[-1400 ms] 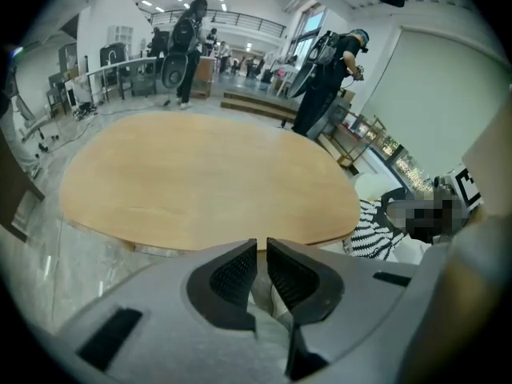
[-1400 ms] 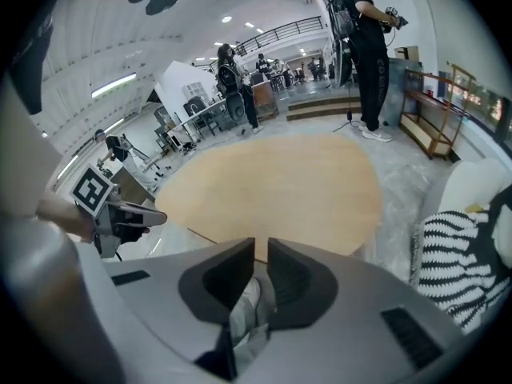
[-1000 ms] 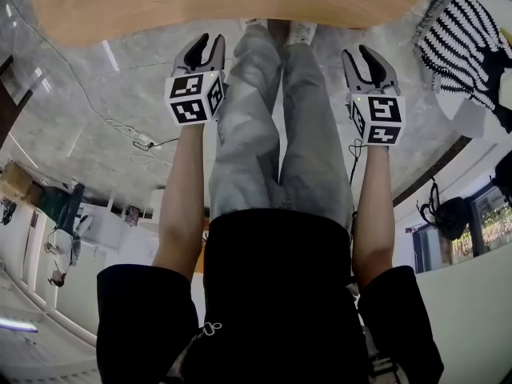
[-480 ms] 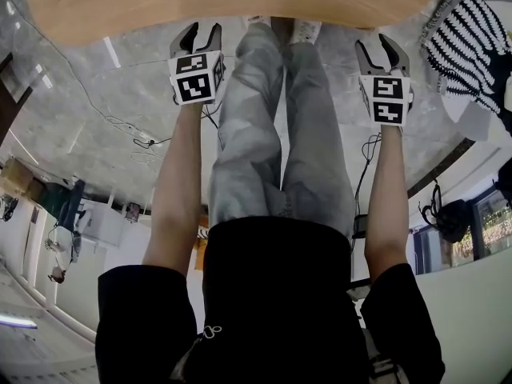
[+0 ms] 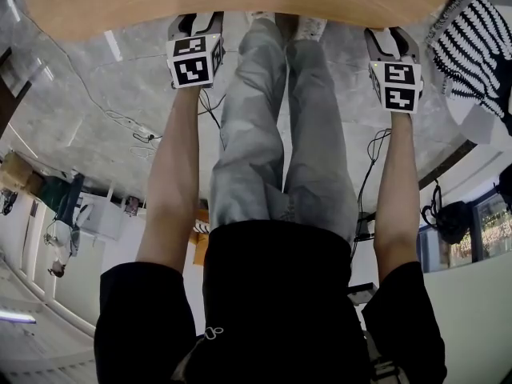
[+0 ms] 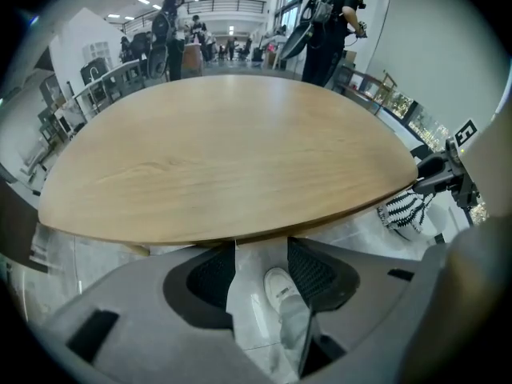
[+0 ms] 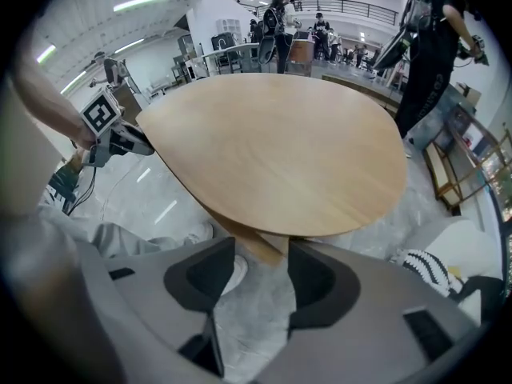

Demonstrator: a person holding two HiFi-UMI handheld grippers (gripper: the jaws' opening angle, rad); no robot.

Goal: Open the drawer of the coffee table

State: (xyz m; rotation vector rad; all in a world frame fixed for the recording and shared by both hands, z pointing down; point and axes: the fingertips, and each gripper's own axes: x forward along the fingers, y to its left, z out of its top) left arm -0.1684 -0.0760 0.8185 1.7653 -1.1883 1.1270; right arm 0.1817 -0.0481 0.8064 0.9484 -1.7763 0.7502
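The desk (image 5: 240, 2) is a broad, rounded oval of pale, smooth wood with fine grain, and its near edge curves across the top of the head view. The left gripper (image 5: 196, 21) is at that edge towards the desk's left, its tips tucked just under the rim. The right gripper (image 5: 392, 34) meets the same edge further towards the desk's right. Each carries a white cube with black square markers on the side away from the desk. In the left gripper view the dark, ribbed pads (image 6: 216, 274) stand apart and released, and only a white shoe (image 6: 280, 290) and grey marbled floor (image 6: 248, 318) show through the gap below the desk's rim. In the right gripper view the smooth grey fingers (image 7: 312, 278) are likewise spread and hold nothing, aimed at a slanted wooden support (image 7: 248, 242) beneath the desk top. The drawer itself cannot be made out under the desk. Grey creased trousers (image 5: 272, 134) run towards the desk's middle, and a black-and-white striped knitted textile (image 5: 472, 38) lies beside its right end.
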